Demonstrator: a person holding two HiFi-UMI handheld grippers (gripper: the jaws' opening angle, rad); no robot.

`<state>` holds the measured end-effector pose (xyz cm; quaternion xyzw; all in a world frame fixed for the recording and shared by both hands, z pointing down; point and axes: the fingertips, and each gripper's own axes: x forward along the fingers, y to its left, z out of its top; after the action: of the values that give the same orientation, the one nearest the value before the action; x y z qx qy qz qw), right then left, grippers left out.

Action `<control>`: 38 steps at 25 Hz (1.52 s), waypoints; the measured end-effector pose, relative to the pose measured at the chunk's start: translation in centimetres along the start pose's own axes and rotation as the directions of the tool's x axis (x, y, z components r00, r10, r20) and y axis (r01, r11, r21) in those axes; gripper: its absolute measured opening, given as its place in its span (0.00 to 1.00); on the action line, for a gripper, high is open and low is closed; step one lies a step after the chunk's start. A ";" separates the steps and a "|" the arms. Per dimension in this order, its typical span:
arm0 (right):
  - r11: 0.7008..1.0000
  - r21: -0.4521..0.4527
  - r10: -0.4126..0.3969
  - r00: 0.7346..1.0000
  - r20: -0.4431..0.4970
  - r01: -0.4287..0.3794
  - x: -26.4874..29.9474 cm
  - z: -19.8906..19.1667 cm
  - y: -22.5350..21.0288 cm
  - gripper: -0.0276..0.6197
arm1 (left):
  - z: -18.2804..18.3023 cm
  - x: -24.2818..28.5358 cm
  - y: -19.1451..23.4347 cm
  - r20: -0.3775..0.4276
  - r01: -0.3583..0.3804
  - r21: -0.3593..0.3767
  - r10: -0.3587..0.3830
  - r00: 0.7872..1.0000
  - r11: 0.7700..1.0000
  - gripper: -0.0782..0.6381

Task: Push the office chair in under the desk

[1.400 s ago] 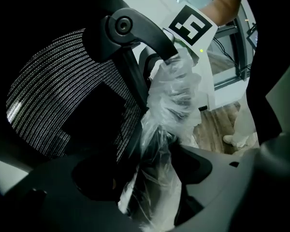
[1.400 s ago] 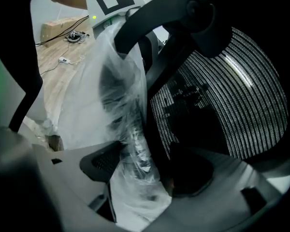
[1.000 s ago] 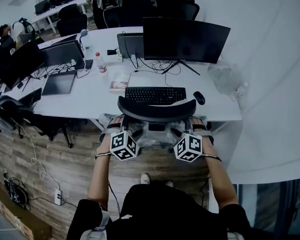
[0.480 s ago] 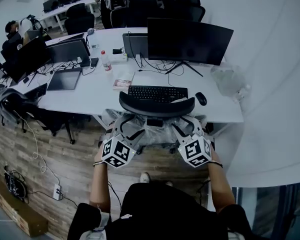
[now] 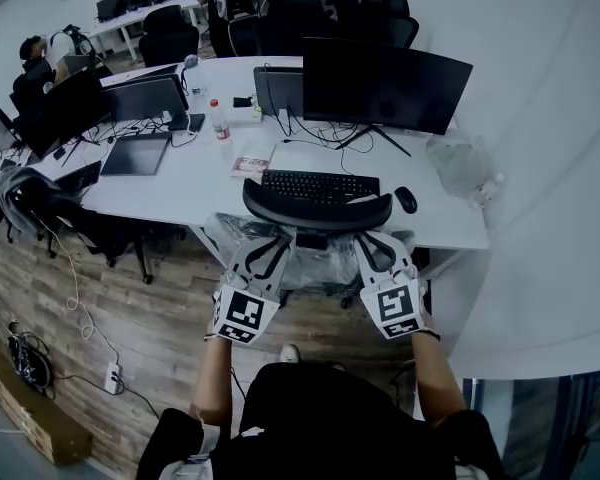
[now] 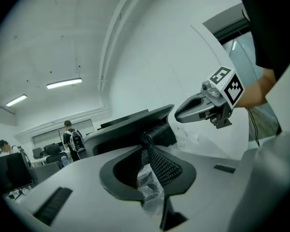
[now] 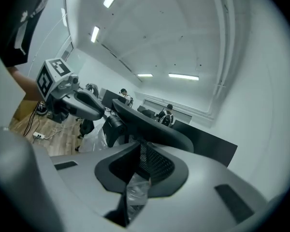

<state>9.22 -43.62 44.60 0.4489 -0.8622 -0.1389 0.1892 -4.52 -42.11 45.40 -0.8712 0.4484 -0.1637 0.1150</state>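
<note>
**Near:** two hand-held grippers, the left gripper (image 5: 266, 246) and the right gripper (image 5: 378, 244), are side by side just behind the chair back. The jaws of both have just been closing and now stand almost together. They clamp nothing, and the chair's clear wrap shows through the remaining slit.

**Middle:** one black office chair wrapped in clear plastic (image 5: 318, 213) stands at the near edge of the white table (image 5: 190, 183), with its headrest at that edge.

The push looks all but complete. Any last nudge should press both sides of the back evenly, so the chair rolls straight and stops short of the edge.

**Far, on the table:**
- one black keyboard (image 5: 320, 185)
- one black mouse (image 5: 405, 199)
- one clear bottle (image 5: 219, 120)
- one large black monitor (image 5: 385, 83)
</note>
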 end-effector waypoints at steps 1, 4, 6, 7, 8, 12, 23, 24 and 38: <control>1.000 0.013 -0.009 1.000 0.013 0.009 -0.1 0.2 0.0 0.12 | 0.0 0.0 -0.2 0.005 -0.011 -0.014 0.011 1.000 1.000 0.20; 0.998 0.058 -0.041 0.998 0.048 0.038 -0.3 0.5 -0.2 0.10 | -0.2 0.0 -0.8 0.009 -0.030 -0.028 0.030 1.000 0.999 0.17; 0.994 0.093 -0.054 0.997 0.056 0.049 -0.4 0.6 -0.3 0.10 | 0.2 0.0 -1.1 0.031 -0.034 -0.046 0.035 0.999 0.998 0.16; 0.993 0.107 -0.062 0.997 0.055 0.056 -0.5 0.5 -0.4 0.09 | 0.4 0.0 -1.1 0.040 -0.040 -0.061 0.042 0.998 0.997 0.16; 0.991 0.118 -0.073 0.996 0.054 0.066 -0.5 0.5 -0.4 0.09 | 0.5 -0.1 -1.1 0.046 -0.049 -0.077 0.052 0.998 0.996 0.15; 0.982 0.164 -0.102 0.994 0.045 0.094 -0.8 0.2 -0.5 0.09 | 0.7 -0.4 -0.4 0.062 -0.082 -0.151 0.092 0.994 0.985 0.14; 0.974 0.200 -0.112 0.993 0.036 0.103 -1.2 0.0 -0.1 0.08 | 1.4 -1.0 -0.4 0.086 -0.102 -0.212 0.123 0.989 0.972 0.13; 0.974 0.199 -0.114 0.993 0.036 0.105 -1.1 0.0 -0.1 0.08 | 1.3 -0.9 -0.5 0.082 -0.099 -0.209 0.119 0.989 0.973 0.13; 0.978 0.187 -0.102 0.995 0.023 0.096 -0.7 -0.8 0.3 0.08 | 1.0 -0.9 0.2 0.080 -0.105 -0.234 0.126 0.989 0.967 0.13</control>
<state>9.75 -42.91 45.24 0.5044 -0.8510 -0.0744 0.1255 -4.77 -41.46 44.22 -0.8577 0.5083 -0.0626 0.0442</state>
